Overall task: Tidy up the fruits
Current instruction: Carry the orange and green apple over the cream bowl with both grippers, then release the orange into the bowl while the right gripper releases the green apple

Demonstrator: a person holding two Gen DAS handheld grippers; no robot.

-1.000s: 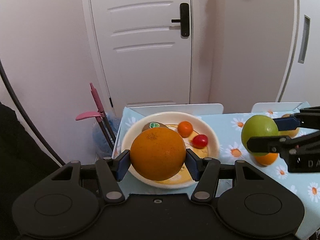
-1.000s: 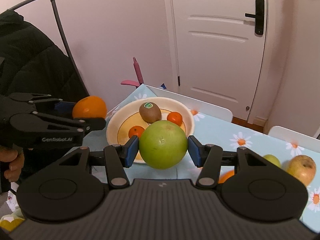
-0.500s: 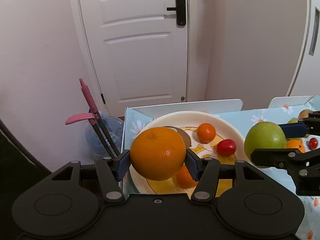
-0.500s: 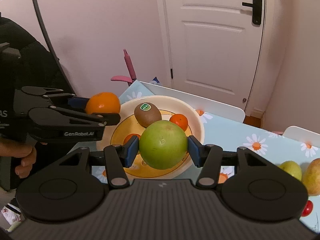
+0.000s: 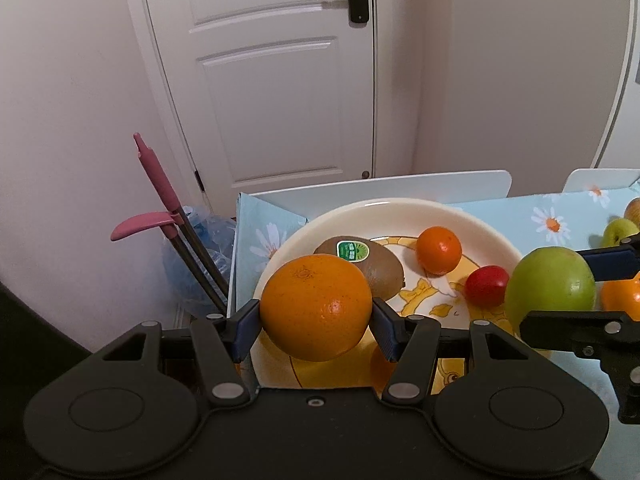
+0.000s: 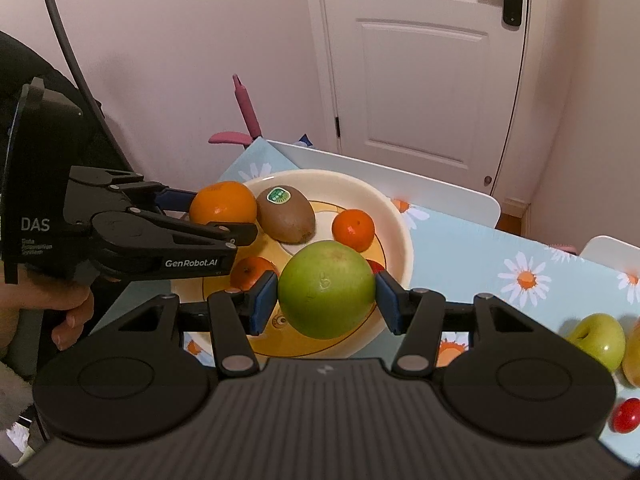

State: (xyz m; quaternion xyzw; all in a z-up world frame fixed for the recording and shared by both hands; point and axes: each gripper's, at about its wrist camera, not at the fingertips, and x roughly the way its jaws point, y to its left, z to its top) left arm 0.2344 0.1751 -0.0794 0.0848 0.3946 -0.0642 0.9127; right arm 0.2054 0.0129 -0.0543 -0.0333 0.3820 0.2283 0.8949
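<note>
My left gripper (image 5: 316, 322) is shut on a large orange (image 5: 316, 307) and holds it over the near left part of the cream bowl (image 5: 384, 210). The right gripper (image 6: 327, 296) is shut on a big green round fruit (image 6: 327, 289), above the bowl's near right side (image 6: 402, 232). Inside the bowl lie a kiwi with a green sticker (image 6: 286, 213), a small mandarin (image 6: 353, 230), another mandarin (image 6: 252, 272) and a red cherry tomato (image 5: 487, 285). In the left wrist view the green fruit (image 5: 550, 285) hangs at the right. The right wrist view shows the left gripper (image 6: 224, 212) with its orange (image 6: 222, 203).
A daisy-print blue cloth (image 6: 480, 264) covers the table. A green apple (image 6: 598, 338), a yellowish fruit (image 6: 632, 354) and a cherry tomato (image 6: 626, 420) lie at the right. White chair backs (image 5: 400, 188) stand behind the table, a pink-handled tool (image 5: 156, 176) to its left. A hand (image 6: 68, 312) grips the left tool.
Both grippers have moved forward and down toward the bowl with their fruit still held. The bowl now looks larger and sits right under both fruits.
</note>
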